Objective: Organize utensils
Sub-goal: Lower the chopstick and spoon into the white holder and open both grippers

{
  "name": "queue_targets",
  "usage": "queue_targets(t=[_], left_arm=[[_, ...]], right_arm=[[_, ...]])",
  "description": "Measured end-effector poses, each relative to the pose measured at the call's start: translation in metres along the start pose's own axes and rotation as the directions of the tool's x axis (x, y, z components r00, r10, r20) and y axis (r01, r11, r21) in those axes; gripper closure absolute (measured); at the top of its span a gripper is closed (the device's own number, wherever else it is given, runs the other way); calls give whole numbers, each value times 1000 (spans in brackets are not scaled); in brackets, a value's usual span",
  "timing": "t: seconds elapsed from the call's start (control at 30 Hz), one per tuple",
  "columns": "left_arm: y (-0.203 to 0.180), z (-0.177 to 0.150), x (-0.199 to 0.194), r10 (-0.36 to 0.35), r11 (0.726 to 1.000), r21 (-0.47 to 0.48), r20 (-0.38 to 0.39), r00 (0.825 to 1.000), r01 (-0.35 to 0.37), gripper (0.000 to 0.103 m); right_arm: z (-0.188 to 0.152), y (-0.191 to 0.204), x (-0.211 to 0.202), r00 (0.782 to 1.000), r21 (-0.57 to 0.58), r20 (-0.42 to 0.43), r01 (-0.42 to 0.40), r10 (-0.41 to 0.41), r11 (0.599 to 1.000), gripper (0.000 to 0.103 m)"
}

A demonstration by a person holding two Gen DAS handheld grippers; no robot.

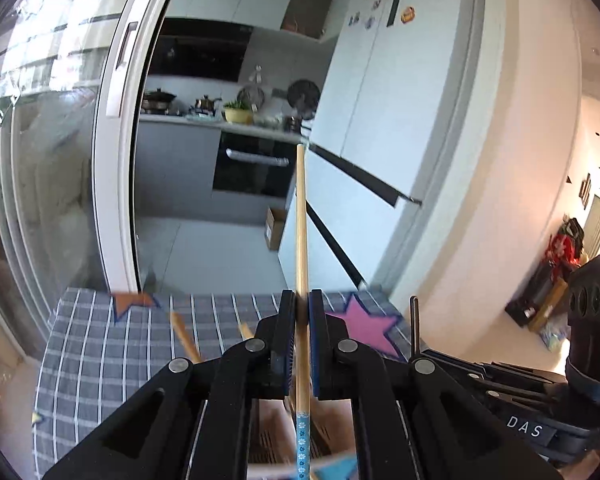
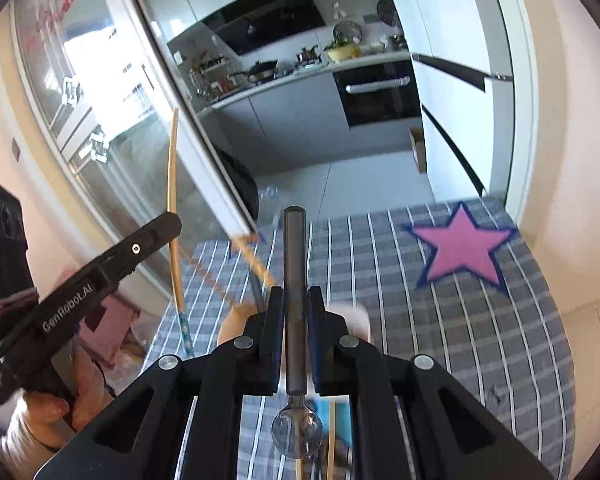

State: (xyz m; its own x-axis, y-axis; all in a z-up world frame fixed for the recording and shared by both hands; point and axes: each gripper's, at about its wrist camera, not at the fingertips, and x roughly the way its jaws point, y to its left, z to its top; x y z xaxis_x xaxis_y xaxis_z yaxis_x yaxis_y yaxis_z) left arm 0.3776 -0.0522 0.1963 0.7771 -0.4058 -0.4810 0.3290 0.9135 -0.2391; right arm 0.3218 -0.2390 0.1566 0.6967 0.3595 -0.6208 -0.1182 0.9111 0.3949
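Observation:
My left gripper (image 1: 302,304) is shut on a wooden chopstick (image 1: 301,220) with a blue patterned end; the stick points forward, raised above the table. The right wrist view shows that same left gripper (image 2: 168,222) at the left with the chopstick (image 2: 173,184) standing up from it. My right gripper (image 2: 295,296) is shut on the handle of a metal spoon (image 2: 294,248), whose round bowl points back toward the camera. The spoon's handle (image 1: 415,328) also shows at the right of the left wrist view. More chopsticks (image 2: 256,262) lie blurred on the cloth below.
A grey checked tablecloth (image 2: 480,340) with a pink star (image 2: 462,246) covers the table. A glass sliding door (image 1: 52,160) stands at the left, a white fridge (image 1: 400,100) beyond the table, with the kitchen behind. A person's hand (image 2: 40,412) holds the left gripper.

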Motion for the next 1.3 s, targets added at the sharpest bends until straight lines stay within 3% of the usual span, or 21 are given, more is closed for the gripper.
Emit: queue_targets(t=[0.23,0.6,1.0,1.23,1.3], left_arm=[[5,-9,29,46,998,25,87,995,-49,65],[4,-59,42,141,988,42,110,984,-147,65],[6,-99,38,197,977,75,50,979,-201,65],[10,-100,28,210,976,47,8,978,-210,65],[10,-100,23,216,975,51,4,976,-216,65]], right_arm=[[12,-2,42,996,-60,81,46,-41,997,91],[-26,11,70,979,-247,185,132,-87,960,91],[-60,5,75,990,-284,126,104,-70,953,91],[-56,-8,74,998,-192,49,54,-46,980,89],[-55,-10,68,998,-161,44,42,-35,986,75]])
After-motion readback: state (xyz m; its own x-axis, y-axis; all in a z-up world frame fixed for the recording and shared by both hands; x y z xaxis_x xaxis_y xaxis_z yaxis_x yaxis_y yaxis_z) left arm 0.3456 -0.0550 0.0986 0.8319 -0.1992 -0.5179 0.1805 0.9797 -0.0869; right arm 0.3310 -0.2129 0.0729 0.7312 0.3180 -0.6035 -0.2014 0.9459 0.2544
